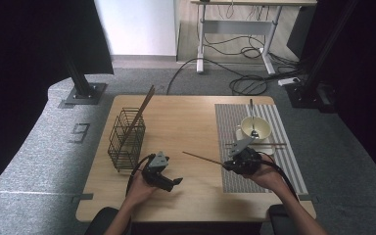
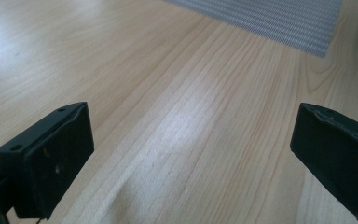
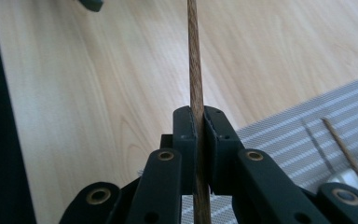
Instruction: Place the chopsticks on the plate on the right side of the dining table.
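My right gripper (image 1: pixel 228 165) hovers at the left edge of the striped grey placemat (image 1: pixel 274 166), shut on a brown chopstick (image 1: pixel 203 159) that points left over the bare wood. In the right gripper view, the jaws (image 3: pixel 198 116) pinch this chopstick (image 3: pixel 194 56) along its shaft. A second chopstick (image 1: pixel 269 144) lies on the mat just in front of the cream bowl (image 1: pixel 257 129), and it also shows as a thin stick (image 3: pixel 345 149). A third chopstick (image 1: pixel 141 110) leans in the black wire basket (image 1: pixel 126 139). My left gripper (image 1: pixel 177 182) is open and low over bare wood (image 2: pixel 193 126).
A metal spoon (image 1: pixel 252 120) stands in the bowl. The wooden table (image 1: pixel 186 122) ends close to both forearms at its front edge. Beyond the table are a grey carpet, black frame posts, cables and a desk. A corner of the placemat (image 2: pixel 279 18) lies ahead of my left gripper.
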`<state>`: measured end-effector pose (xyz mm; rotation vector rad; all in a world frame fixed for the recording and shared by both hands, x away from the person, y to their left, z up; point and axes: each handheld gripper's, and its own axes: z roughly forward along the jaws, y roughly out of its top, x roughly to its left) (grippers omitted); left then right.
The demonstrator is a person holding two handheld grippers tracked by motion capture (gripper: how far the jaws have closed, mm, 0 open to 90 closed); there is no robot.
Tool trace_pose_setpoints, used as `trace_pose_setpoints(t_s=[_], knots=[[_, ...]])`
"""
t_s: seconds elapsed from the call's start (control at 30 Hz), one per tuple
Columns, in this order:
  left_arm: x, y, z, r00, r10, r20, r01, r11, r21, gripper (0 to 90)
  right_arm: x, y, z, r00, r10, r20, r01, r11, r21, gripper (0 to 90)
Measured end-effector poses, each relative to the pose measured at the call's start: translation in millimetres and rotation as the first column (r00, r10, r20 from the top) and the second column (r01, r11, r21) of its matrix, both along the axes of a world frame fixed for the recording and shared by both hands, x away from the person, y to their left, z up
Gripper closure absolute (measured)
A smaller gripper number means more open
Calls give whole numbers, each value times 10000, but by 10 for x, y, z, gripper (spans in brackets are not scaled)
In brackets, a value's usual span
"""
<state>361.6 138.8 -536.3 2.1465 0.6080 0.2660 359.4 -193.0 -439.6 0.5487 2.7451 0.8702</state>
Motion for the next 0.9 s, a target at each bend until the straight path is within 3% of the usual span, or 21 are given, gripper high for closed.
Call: trace_pose_setpoints(t_s=[0.37, 0.6, 0.9], knots=[[33, -41, -104, 9995, 29, -318, -3, 9967, 811, 0, 118, -350, -22, 9915, -1291, 172, 1289, 9916, 112, 830], [35, -97, -165, 9987, -184, -471, 244, 9912, 1303, 0, 225, -595, -94, 9758, -2176, 205, 2173, 9760, 151, 831], [25, -161, -207, 9978, -467, -463, 548, 9797, 1931, 0, 359, -886, -210, 9471, -3200, 237, 3200, 9474, 16, 831]])
